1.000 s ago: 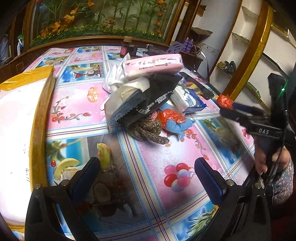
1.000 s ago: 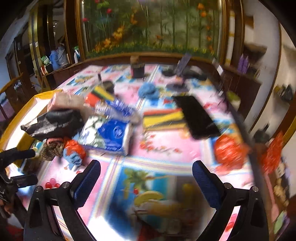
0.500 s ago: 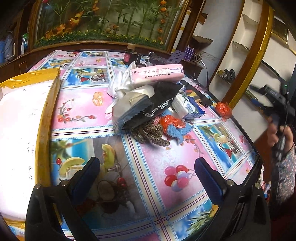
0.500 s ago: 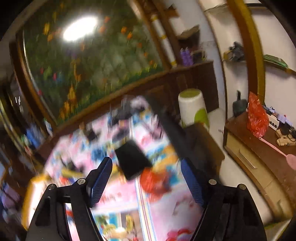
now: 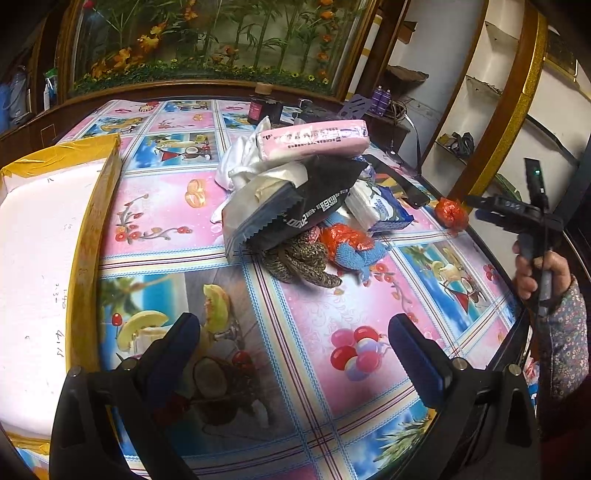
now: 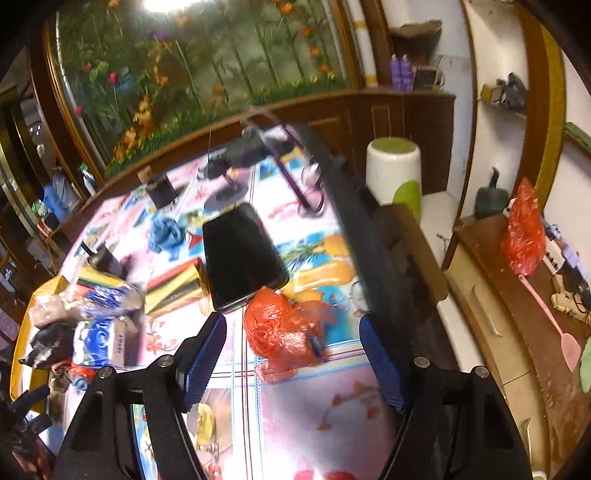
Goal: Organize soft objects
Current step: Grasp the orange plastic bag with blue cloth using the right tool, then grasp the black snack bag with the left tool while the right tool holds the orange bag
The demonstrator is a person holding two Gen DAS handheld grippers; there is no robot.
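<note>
Heap of soft things on the table: one pink tissue pack on top, one black pouch, one knitted glove, one blue-orange cloth. One red plastic bag lies apart, just ahead, between the spread right tool fingers. Left tool, spread and empty, hovers short of the heap

We see two fisheye views, both bent at the edges and ringed by black corners. The left wrist view is sharp and evenly lit. The right wrist view is smeared by motion blur, worst around the black phone. Above the phone, a ceiling light flares white, and the desk near the camera glares pale.
</note>
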